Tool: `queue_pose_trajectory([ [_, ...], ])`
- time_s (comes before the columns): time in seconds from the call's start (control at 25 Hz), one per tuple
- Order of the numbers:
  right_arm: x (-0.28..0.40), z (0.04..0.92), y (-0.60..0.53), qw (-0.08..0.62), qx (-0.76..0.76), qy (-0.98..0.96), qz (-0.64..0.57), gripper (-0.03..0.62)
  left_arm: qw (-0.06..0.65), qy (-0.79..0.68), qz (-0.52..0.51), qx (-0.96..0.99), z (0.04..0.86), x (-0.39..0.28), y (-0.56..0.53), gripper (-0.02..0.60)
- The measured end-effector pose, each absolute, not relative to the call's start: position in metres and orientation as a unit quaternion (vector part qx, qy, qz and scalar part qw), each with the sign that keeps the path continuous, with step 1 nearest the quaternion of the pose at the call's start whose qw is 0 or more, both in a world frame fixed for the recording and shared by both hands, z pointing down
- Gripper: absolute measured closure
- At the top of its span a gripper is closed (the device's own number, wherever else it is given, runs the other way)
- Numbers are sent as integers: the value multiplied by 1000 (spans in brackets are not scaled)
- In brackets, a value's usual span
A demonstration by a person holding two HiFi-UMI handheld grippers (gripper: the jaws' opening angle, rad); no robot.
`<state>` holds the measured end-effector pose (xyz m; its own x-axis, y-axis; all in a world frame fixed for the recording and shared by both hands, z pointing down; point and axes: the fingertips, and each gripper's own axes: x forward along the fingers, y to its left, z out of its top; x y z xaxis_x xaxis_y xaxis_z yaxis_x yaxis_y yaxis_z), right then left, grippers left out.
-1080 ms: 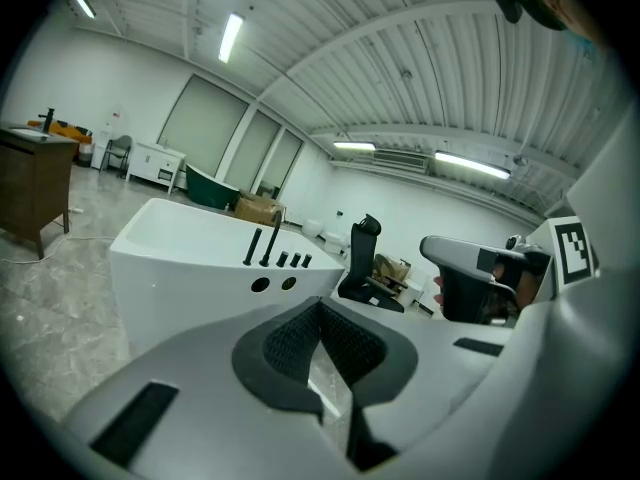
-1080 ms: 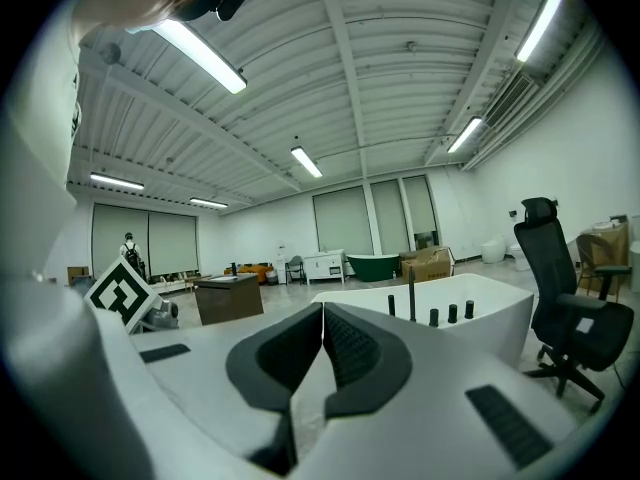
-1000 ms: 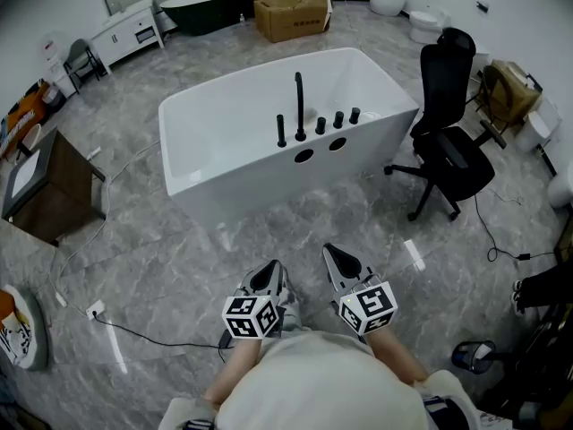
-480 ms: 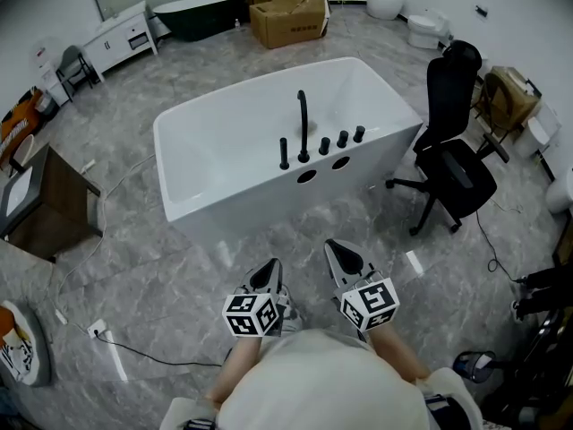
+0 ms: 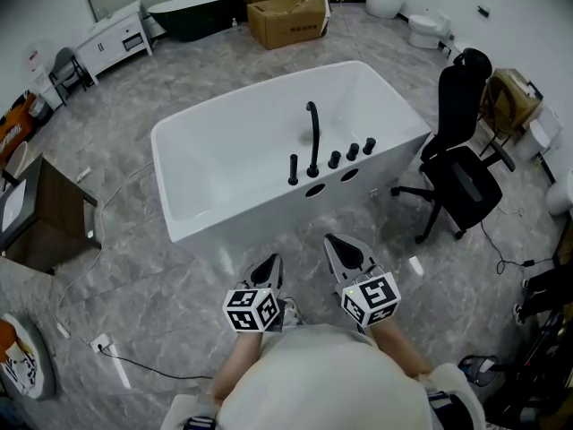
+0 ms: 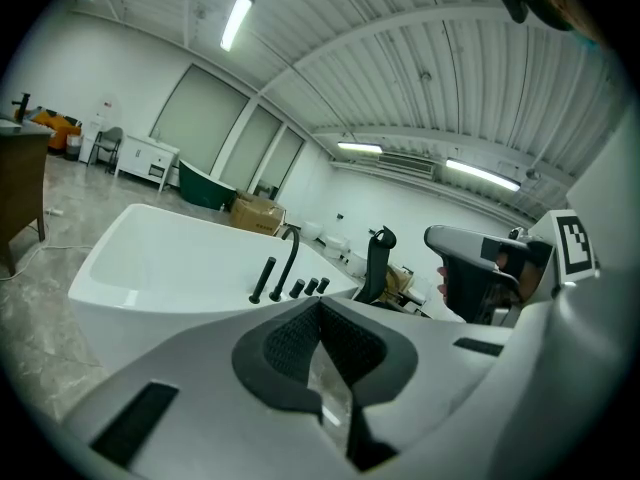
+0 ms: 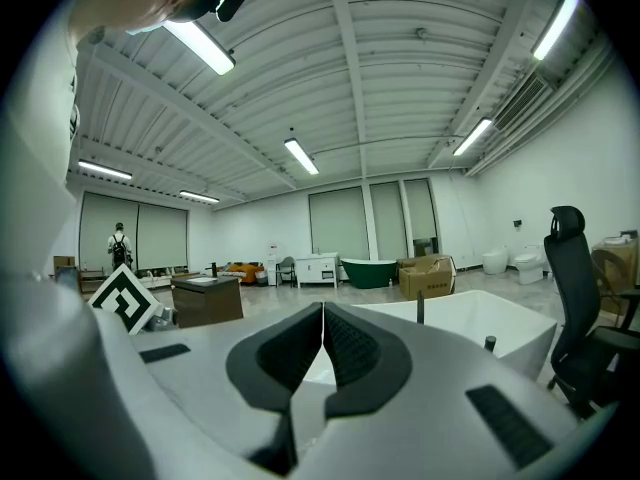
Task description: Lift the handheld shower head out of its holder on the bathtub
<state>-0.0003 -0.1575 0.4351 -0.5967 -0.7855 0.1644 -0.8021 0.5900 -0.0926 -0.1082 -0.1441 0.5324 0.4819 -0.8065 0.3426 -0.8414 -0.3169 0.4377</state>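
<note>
The grey marbled floor (image 5: 179, 271) carried a white bathtub (image 5: 242, 218) at its middle, with a black office chair (image 5: 466, 184) just beside the tub's right end and a dark wooden desk (image 5: 49, 215) standing apart at the left. At the far side stood a cardboard box (image 5: 288, 12), a dark green tub (image 5: 192, 12), a white cabinet (image 5: 115, 34) and white toilets (image 5: 423, 27). A thin black cable (image 5: 157, 365) ran from a white socket block (image 5: 101, 342) across the near floor.

No writing, brand, number or sign can be read in any of the views.
</note>
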Motion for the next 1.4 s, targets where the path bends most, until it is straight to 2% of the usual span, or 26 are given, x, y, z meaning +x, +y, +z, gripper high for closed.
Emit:
queue_pose_trajectory([
  [0.68, -43, 443, -267, 56, 454, -886, 73, 576, 289, -498, 50, 816, 540, -150, -248, 561],
  [1.04, -41, 472, -320, 79, 466, -876, 99, 576, 308, -498, 73, 807, 557, -153, -284, 561],
  [1.4, -21, 497, -407, 98, 459, -878, 90, 574, 300, -520, 65, 798, 560, -139, -368, 561],
])
